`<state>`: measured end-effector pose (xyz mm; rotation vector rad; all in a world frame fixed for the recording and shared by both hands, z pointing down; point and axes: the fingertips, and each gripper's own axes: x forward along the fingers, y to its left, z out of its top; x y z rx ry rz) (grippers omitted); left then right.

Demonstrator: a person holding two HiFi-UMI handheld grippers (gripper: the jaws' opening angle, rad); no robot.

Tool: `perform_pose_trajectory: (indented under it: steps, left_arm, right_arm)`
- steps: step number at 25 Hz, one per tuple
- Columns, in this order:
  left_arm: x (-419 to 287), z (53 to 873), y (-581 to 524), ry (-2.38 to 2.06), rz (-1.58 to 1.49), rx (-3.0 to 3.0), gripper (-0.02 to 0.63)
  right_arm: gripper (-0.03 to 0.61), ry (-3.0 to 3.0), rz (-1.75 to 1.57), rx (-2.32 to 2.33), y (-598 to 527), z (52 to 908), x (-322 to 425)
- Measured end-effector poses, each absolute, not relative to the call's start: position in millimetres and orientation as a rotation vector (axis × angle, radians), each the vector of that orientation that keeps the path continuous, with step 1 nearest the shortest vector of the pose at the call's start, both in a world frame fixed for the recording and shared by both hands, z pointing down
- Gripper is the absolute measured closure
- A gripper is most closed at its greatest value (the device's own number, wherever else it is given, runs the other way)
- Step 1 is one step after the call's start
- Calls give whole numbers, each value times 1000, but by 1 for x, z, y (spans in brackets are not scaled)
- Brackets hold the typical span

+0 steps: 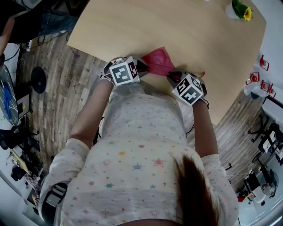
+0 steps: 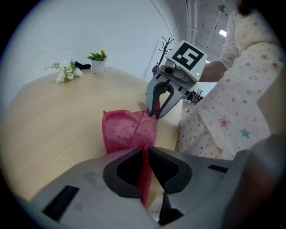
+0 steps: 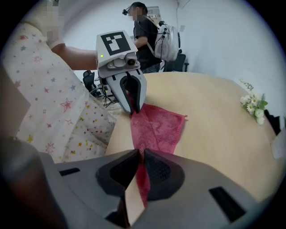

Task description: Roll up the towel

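A red towel (image 1: 159, 62) lies near the front edge of the light wooden table (image 1: 177, 26), partly folded, with its near edge lifted. My left gripper (image 1: 143, 66) is shut on the towel's near left end; in the left gripper view the cloth (image 2: 120, 129) runs into the narrow slit between my jaws (image 2: 146, 154). My right gripper (image 1: 173, 77) is shut on the near right end, and red cloth (image 3: 158, 127) hangs between its jaws (image 3: 142, 156). Each gripper shows in the other's view, the right gripper (image 2: 156, 112) and the left gripper (image 3: 134, 107), both pinching the same edge.
A small pot with a yellow flower (image 1: 241, 11) stands at the table's far corner, beside loose white flowers (image 2: 67, 71). A person with a backpack (image 3: 152, 40) stands beyond the table. My own body in the star-print shirt (image 1: 137, 154) presses against the front edge.
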<state>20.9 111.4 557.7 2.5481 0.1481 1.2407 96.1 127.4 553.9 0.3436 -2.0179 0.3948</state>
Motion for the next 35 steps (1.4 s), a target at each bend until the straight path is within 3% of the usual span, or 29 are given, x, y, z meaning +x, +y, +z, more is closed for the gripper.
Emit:
perform_pose_trajectory:
  steps: [8, 18, 35]
  left_arm:
    - [17, 547, 122, 175, 1215, 2475, 560]
    - [20, 551, 69, -18, 1214, 2527, 560]
    - [13, 526, 74, -118, 1101, 2688, 547]
  right_arm:
    - [520, -2048, 552, 284, 136, 537, 93]
    - [534, -2003, 528, 485, 86, 544, 113]
    - [532, -2028, 455, 509, 96, 554, 86]
